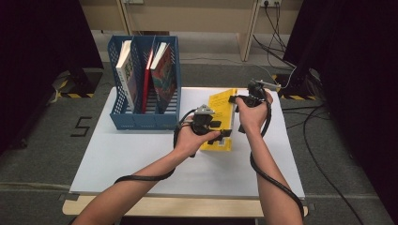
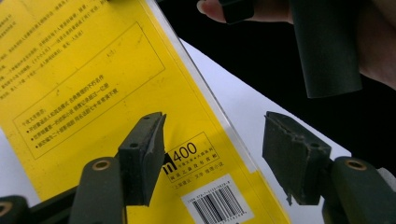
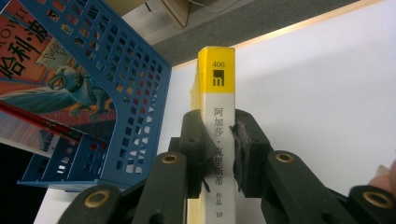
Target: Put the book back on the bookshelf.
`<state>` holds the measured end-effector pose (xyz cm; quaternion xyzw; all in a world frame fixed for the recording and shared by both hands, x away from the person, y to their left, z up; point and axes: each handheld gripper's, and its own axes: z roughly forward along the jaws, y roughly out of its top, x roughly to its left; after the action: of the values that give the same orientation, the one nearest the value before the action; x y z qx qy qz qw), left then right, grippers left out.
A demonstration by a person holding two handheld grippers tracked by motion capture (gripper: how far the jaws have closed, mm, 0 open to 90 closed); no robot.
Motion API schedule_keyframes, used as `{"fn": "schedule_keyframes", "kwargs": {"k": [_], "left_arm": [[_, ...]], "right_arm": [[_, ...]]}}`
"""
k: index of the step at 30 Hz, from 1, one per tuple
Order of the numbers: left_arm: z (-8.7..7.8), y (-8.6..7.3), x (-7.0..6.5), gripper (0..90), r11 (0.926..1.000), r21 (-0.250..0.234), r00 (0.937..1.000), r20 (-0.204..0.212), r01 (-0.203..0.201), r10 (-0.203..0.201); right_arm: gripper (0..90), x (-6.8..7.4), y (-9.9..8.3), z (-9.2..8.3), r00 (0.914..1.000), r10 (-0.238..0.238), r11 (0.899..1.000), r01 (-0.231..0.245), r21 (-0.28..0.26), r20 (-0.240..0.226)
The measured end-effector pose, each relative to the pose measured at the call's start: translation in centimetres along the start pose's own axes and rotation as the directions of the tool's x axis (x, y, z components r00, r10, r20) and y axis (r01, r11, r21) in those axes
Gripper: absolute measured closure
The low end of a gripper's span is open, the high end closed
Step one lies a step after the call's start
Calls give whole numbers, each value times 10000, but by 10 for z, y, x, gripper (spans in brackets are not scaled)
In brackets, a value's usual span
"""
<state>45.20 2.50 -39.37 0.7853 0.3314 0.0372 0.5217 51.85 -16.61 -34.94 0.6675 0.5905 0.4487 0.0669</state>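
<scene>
At the far left of the white surface (image 1: 141,154) stands the blue file rack (image 1: 123,118), its three slots open to the top; a book with a white and blue cover (image 1: 127,70) leans in the left slot, a thin red book (image 1: 147,77) stands in the middle one, and a book with a red and green picture cover (image 1: 164,75) leans in the right one; in my right gripper view the rack's blue lattice wall (image 3: 135,93) rises just beside the yellow book, with the picture cover (image 3: 51,79) showing behind it.

Next comes my left gripper (image 1: 220,130), held in my left hand (image 1: 195,138) just right of the rack's near corner; its jaws are released and stand wide apart, one over the yellow book's back cover (image 2: 93,84) near the barcode, the other out past the book's edge over the surface, neither pad pressing on anything.

The yellow book (image 1: 221,105) is lifted on edge near the middle of the surface, between my two hands, its low corner toward me.

Furthest right, my right gripper (image 3: 218,154) is clenched on the book's spine (image 3: 217,93), one pad on each cover; my right hand (image 1: 253,112) holds it at the book's far end.
</scene>
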Motion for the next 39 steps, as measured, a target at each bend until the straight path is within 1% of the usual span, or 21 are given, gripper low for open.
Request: {"fn": "schedule_keyframes", "kwargs": {"k": [3, 11, 12, 13, 14, 15, 16, 18, 20, 22, 25, 28, 30, 33, 35, 36, 38, 39], "left_arm": [[2, 0, -1, 382, 10000, 42, 10000, -10, -50, 50], [7, -1, 0, 398, 9996, 122, 9990, -356, -258, 263], [8, -1, 1, 402, 9997, 117, 9991, -359, -232, 236], [8, -1, 1, 399, 9998, 118, 9994, -317, -141, 145], [9, -1, 1, 399, 9998, 118, 9994, -323, -151, 155], [9, -1, 1, 402, 9997, 140, 9992, -327, -218, 223], [10, -1, 0, 404, 9995, 142, 9990, -342, -291, 296], [11, -1, 0, 405, 9993, 161, 9986, -392, -346, 353], [12, 0, 1, 405, 9988, 215, 9980, -455, -432, 442], [13, 1, 2, 409, 9984, 229, 9969, -586, -521, 533], [16, 1, 4, 418, 9963, 323, 9930, -855, -792, 817], [19, 0, 8, 416, 9963, 319, 9912, -1035, -797, 826], [20, -1, 8, 418, 9940, 381, 9870, -1209, -1022, 1061], [20, -2, 11, 417, 9923, 468, 9835, -1351, -1147, 1201], [21, -4, 13, 418, 9924, 487, 9826, -1427, -1129, 1188], [20, -5, 14, 418, 9913, 522, 9804, -1504, -1205, 1271], [19, -6, 13, 420, 9919, 481, 9807, -1515, -1173, 1233], [17, -5, 12, 421, 9910, 504, 9784, -1599, -1242, 1307]], "right_arm": [[764, 1, 0, 0, 10000, -48, 10000, 49, -29, 69], [764, 6, -1, -1, 9999, -98, 9999, 98, -80, 97], [764, 6, -1, -1, 9998, -195, 9997, 197, -113, 97], [764, 7, -1, -1, 9997, -226, 9997, 227, -97, 77], [764, 8, -1, -1, 9997, -215, 9997, 216, -90, 104], [764, 8, -1, -2, 9997, -235, 9997, 235, -54, 109], [764, 8, -1, -2, 9993, -351, 9994, 352, -73, 102], [764, 9, 0, -3, 9997, -250, 9996, 250, -89, 61], [764, 10, 1, -6, 9994, -342, 9993, 343, -176, 57], [764, 10, 2, -10, 9994, -352, 9990, 354, -286, 55], [765, 11, 5, -15, 9995, -309, 9986, 312, -427, 75], [764, 13, 6, -19, 9987, -482, 9976, 489, -486, 161], [764, 14, 6, -20, 9982, -571, 9967, 581, -565, 185], [764, 16, 5, -21, 9982, -562, 9965, 574, -605, 210], [764, 17, 4, -20, 9978, -622, 9962, 635, -594, 244], [764, 18, 3, -20, 9975, -664, 9960, 678, -586, 257], [764, 20, 2, -20, 9974, -676, 9959, 690, -588, 260], [764, 21, 1, -21, 9971, -704, 9955, 721, -617, 284]]}}
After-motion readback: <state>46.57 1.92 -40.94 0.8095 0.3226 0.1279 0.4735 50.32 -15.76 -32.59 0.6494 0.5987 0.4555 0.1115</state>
